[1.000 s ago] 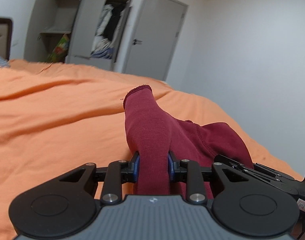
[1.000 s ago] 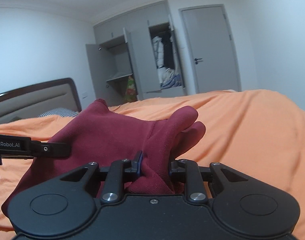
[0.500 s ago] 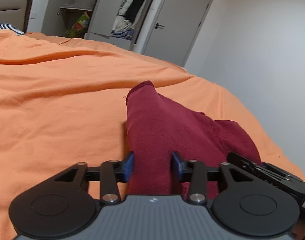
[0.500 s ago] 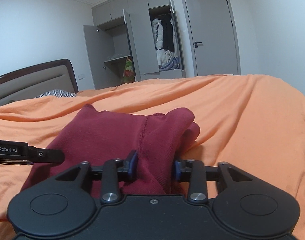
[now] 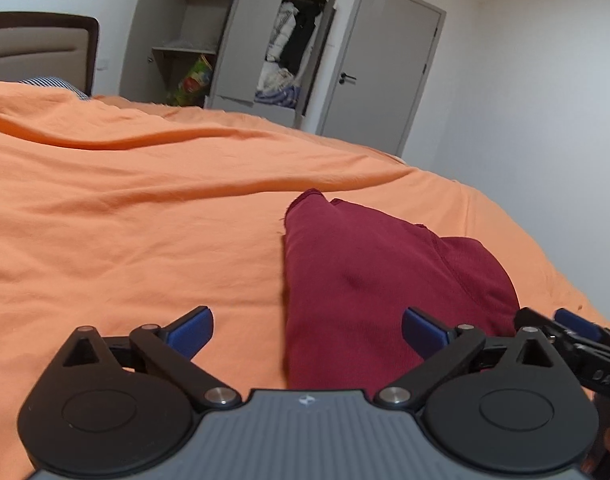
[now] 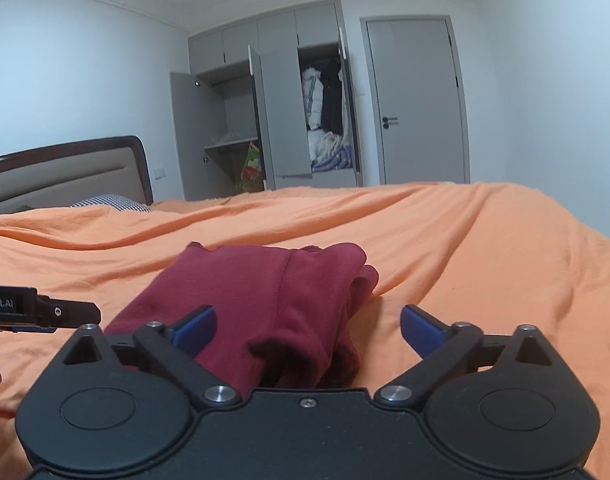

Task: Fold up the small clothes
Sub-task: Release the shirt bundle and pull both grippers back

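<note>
A bed (image 6: 485, 248) under a rumpled orange cover carries a folded dark red garment (image 6: 265, 292), with a patterned pillow (image 6: 109, 202) by the headboard.

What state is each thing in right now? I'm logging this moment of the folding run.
Left claw: open, holding nothing.
Right claw: open, holding nothing.
Dark red knit garment: folded, lying released on the bed.
Orange bedsheet: spread out, wrinkled.
Grey wardrobe: doors open, clothes inside.
Grey room door: closed.

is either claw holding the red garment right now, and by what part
Nothing is held: left claw and right claw are open, the red garment lying on the bed.
</note>
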Available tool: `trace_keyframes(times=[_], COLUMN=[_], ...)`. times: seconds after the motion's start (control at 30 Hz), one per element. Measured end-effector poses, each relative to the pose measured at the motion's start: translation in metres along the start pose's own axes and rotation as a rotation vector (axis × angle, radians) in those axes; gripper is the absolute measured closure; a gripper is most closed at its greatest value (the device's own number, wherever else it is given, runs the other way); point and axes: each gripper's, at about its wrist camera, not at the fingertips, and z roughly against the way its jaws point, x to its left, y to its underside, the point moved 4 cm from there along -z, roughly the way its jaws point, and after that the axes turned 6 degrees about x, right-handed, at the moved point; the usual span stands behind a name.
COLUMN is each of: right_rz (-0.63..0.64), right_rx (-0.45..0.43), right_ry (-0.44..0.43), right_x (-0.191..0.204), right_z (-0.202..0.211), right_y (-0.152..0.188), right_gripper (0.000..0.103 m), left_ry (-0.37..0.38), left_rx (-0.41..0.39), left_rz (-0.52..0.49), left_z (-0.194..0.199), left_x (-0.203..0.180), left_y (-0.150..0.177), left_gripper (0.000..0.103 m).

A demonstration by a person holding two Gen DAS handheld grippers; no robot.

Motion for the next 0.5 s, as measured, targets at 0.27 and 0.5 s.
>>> trace_keyframes(times=[0.27, 0.5], right_rz=[0.011, 0.036], right_rx=[-0.042, -0.046], right_ry=[0.003, 0.016], right_x=[0.015, 0.033], right_z=[0.064, 0.108], right_y=[0.023, 0.053], right_gripper=[0.001, 0.001], left_ry=[-0.005, -0.039], left_rx=[-0.033, -0.065], left_rz=[-0.043, -0.092], left_z=[0.049, 0.082], left_x=[-0.004, 0.0], left_y=[0.041, 0.074], left_gripper=[0.001, 0.001])
